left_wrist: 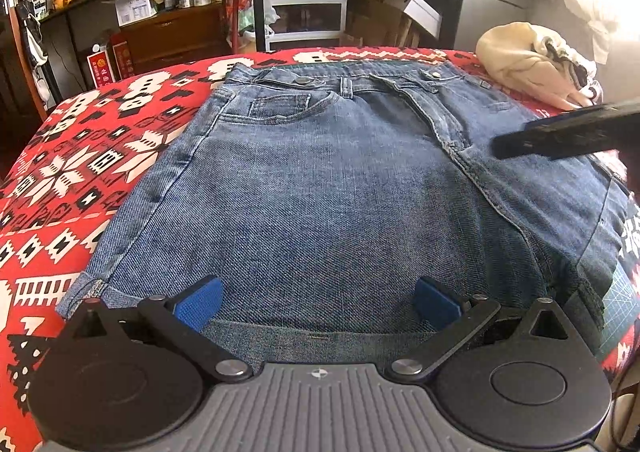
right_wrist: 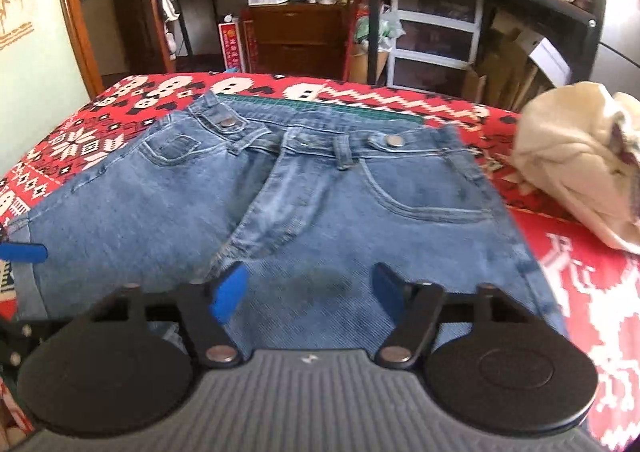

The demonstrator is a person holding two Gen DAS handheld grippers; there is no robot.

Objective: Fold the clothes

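Note:
Blue jeans [left_wrist: 320,180] [right_wrist: 360,212] lie flat on the red patterned cloth, waistband at the far side and front pockets up, with a second denim layer showing under the near edge. My left gripper [left_wrist: 318,302] hovers open over that near edge, nothing between its blue pads. My right gripper [right_wrist: 310,292] is open too, above the right half of the jeans below the fly. One blurred black finger [left_wrist: 560,132] of the right gripper crosses the right edge of the left wrist view. A blue left fingertip [right_wrist: 24,252] shows at the left edge of the right wrist view.
A cream bundle of clothes [left_wrist: 520,60] [right_wrist: 572,172] sits on the cloth at the far right. A green cutting mat [right_wrist: 320,106] peeks out beyond the waistband. Cluttered shelves, a drawer unit [right_wrist: 436,32] and boxes stand behind the table. Bare red cloth [left_wrist: 80,156] lies to the left.

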